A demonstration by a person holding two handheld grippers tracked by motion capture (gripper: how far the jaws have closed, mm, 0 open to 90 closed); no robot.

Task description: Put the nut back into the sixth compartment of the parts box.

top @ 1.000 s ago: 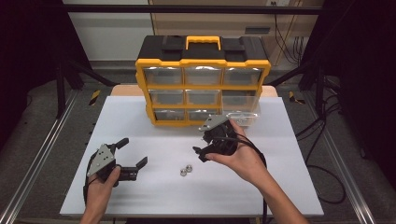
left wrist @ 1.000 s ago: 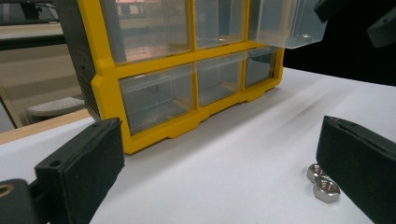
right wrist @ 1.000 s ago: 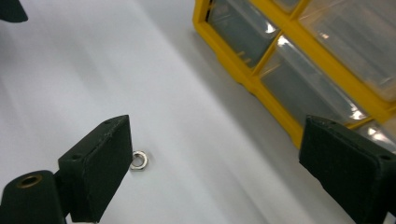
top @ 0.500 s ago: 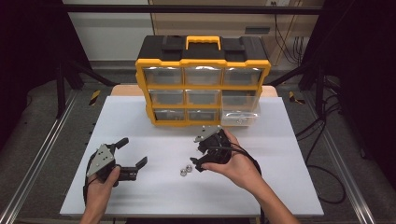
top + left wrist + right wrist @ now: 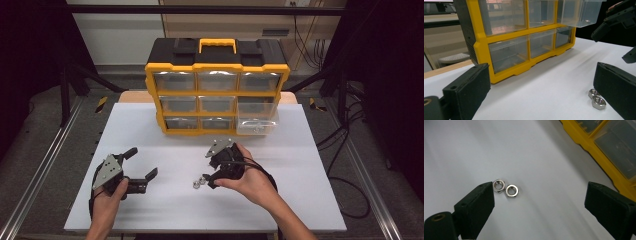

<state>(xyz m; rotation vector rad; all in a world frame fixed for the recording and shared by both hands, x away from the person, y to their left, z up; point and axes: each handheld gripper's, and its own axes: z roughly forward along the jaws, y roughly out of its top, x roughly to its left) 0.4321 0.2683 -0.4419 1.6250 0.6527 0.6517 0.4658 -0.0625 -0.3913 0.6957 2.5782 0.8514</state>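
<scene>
Two small steel hex nuts (image 5: 198, 183) lie side by side on the white table, touching each other; the right gripper view has them (image 5: 505, 188) near its left jaw, and the left gripper view has them (image 5: 596, 99) by its right jaw. My right gripper (image 5: 210, 175) hovers just above and right of the nuts, jaws wide open and tilted down at them. My left gripper (image 5: 141, 163) rests at the table's front left, open and holding nothing. The yellow and black drawer organizer (image 5: 217, 90) stands at the back, its clear lower right drawer (image 5: 256, 120) pulled out.
The white tabletop (image 5: 310, 165) spreads wide around both hands. Black cables (image 5: 350, 200) trail off the right edge. Metal rails (image 5: 45, 165) flank the table on both sides.
My right gripper has come down and toward the front left, from near the organizer to just above the two nuts. The left gripper has stayed put.
</scene>
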